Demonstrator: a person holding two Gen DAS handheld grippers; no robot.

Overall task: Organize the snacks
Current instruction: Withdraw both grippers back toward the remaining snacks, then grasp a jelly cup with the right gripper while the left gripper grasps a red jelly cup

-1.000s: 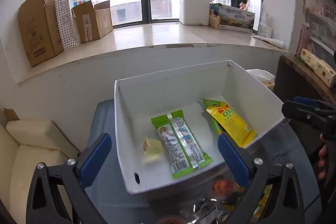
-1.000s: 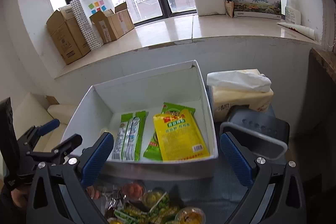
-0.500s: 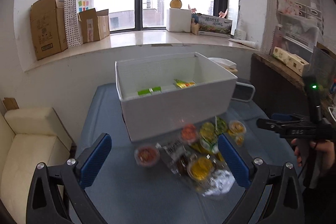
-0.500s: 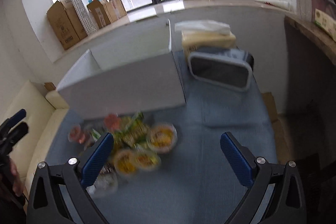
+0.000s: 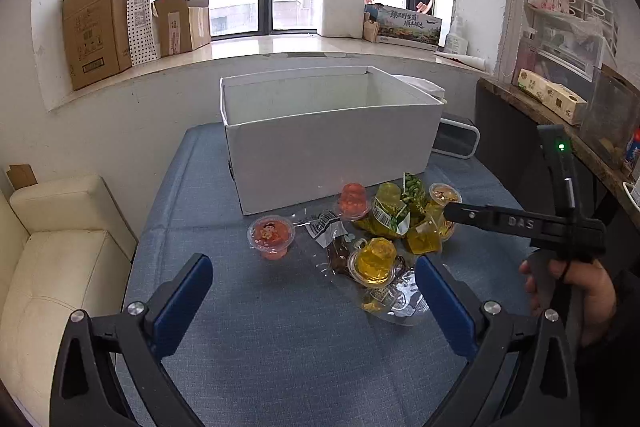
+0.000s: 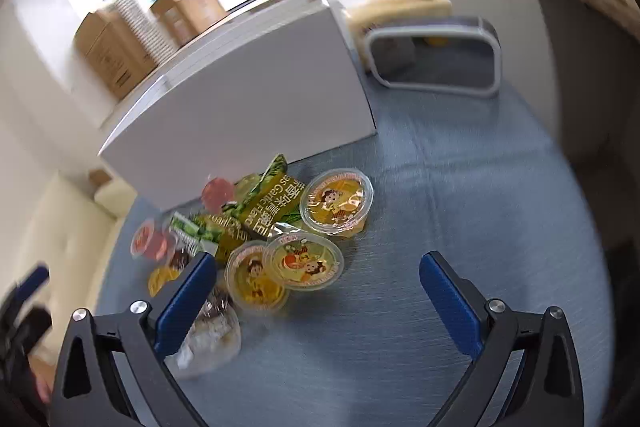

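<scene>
**Both grippers wide and empty over the snack pile**

The left gripper hangs above the blue-grey tablecloth with its blue-padded fingers spread wide and nothing between them. The right gripper is likewise spread wide and carries nothing; from the left wrist view it shows side-on at the right, held in the person's right hand, its tip above the far right edge of the pile.

The snacks lie in a loose heap on the cloth just in front of the white box, which stands at the back of the table with its open top up. At the left of the heap a red jelly cup stands a little apart. A second red jelly cup sits close to the box wall. Near the middle lie a clear wrapper with a dark snack, a yellow jelly cup lying tilted, and a green and yellow packet propped among the cups. From the right wrist view three lidded yellow cups show cartoon labels: one at the right of the packet, two more overlapping each other nearer the gripper. That view is blurred, so the smaller items at the left of the heap are hard to tell apart.

Right of the box a dark case with a grey frame rests on the cloth, and behind it sits a tissue pack
</scene>
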